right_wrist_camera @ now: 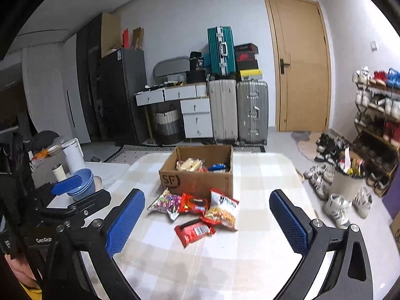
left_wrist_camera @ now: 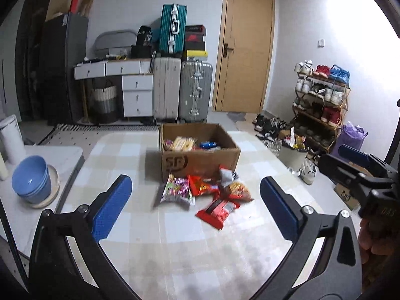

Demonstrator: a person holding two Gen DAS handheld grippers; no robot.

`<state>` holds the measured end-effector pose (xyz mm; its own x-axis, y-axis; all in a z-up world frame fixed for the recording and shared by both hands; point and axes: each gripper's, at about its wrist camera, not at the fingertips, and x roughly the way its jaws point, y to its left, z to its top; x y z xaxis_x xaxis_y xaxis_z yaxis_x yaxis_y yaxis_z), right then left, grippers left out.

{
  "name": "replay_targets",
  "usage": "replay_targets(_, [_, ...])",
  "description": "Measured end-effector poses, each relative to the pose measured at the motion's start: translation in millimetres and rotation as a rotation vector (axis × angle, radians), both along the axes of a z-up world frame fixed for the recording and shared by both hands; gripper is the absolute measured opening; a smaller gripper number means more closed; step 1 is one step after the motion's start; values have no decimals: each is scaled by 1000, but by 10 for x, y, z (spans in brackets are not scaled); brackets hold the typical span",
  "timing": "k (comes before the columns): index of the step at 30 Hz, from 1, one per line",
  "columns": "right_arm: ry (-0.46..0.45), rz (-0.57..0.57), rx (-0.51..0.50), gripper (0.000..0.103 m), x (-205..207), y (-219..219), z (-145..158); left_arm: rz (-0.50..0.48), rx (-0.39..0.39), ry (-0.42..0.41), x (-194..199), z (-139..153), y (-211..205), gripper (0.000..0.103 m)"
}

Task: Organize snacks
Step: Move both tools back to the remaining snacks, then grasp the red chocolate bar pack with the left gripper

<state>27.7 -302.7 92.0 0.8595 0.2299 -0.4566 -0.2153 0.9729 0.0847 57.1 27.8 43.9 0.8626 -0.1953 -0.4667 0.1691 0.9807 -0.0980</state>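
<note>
both grippers, left (left_wrist_camera: 196,206) and right (right_wrist_camera: 207,221), gaping wide, holding nothing; snack packets (right_wrist_camera: 197,210) piled just in front of the box (right_wrist_camera: 200,178)

White walls, wooden door (right_wrist_camera: 300,62), suitcases (right_wrist_camera: 237,110) by a desk (right_wrist_camera: 180,95) – shoe rack (left_wrist_camera: 322,100) right

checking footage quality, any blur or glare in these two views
Left wrist view: snack packets and cardboard box smeared by motion blur, wall at upper right blown out white. Right wrist view: packets sharper, no strong glare. Both bend the door frame, fisheye.
</note>
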Motion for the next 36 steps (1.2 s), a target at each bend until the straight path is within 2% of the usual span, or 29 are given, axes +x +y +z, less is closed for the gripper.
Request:
replay_targets(5, [35,-4,31,102,76,-89,-199,13,0,33,171,-247,6,102])
replay_targets(11, [49,-39,18,102,114,-118,-442,5,21,99,604,-527,-87,102])
replay_targets(14, [84,-37,36,102,179,-148,-595,-25,16,150,769,-744,-150,102])
replay_targets(22, [144,-44,57,102,321,-233,-932,-76,73,232,1233,-1245,-409,102])
replay_targets(26, [186,-48,80,102,415,-287,-1152,-91,68,259,1486,-1431,-506,102])
replay_targets(29, [212,-48,82,102,488,-310,-1271,-139,69,296,1722,-1596,-621,102])
replay_targets(34, [231,-59,91,102,609,-385,-1392,-184,102,343,2014,-1841,-827,99])
replay_targets(36, [239,-66,101,102,652,-428,-1435,-202,106,367,2143,-1938,-902,93])
